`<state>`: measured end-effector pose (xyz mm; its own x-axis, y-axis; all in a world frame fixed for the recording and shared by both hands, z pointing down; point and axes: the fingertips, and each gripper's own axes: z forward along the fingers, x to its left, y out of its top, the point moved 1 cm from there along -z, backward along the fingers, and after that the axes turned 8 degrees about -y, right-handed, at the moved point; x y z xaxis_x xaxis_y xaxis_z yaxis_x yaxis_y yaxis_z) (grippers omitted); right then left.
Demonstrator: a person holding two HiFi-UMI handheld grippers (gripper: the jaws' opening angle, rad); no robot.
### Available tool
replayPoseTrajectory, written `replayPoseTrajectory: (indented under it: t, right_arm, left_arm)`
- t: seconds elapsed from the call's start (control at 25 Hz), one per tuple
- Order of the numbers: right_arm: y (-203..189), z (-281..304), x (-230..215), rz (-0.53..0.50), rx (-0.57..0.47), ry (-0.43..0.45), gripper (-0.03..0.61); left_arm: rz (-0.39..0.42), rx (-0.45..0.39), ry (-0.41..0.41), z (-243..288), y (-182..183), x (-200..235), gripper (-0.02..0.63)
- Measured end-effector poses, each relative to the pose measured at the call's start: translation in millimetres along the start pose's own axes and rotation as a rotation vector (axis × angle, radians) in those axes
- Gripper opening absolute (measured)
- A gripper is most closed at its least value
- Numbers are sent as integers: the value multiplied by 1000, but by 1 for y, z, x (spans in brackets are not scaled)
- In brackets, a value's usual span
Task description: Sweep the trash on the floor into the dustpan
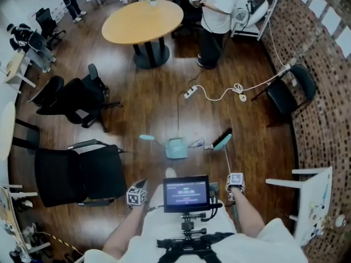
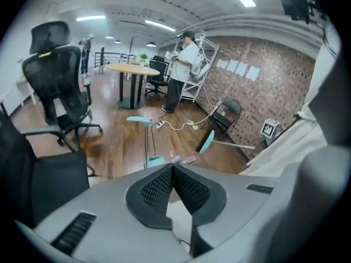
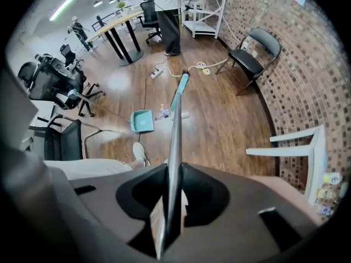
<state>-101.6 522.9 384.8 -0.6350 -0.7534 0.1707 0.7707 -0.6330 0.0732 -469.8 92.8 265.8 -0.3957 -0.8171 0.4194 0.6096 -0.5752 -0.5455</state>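
A teal dustpan stands on the wooden floor, its long handle leaning up to the left. Small bits of trash lie just right of it, and the teal broom head rests beyond them. My right gripper is shut on the broom's metal handle, which runs straight out between its jaws. My left gripper hovers low by my left knee, apart from the dustpan. Its pads meet with nothing between them. The dustpan and trash show just past its jaws.
Black office chairs stand close on the left. Farther off are a round wooden table and a standing person. A power strip with a white cord lies beyond the dustpan. On the right are a folding chair, a white chair and a brick wall.
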Motion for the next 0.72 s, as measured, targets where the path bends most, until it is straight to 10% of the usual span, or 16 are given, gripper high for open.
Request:
replayPoseTrajectory:
  t: [0.4,0.72]
  right_arm:
    - [43,40,30,-157,-86,4,110]
    - [71,86,45,-215,-31,5,110]
  left_arm:
    - [96,68,-79,142,67,80,63]
    - [-64,-15,-10,243,78,148,143]
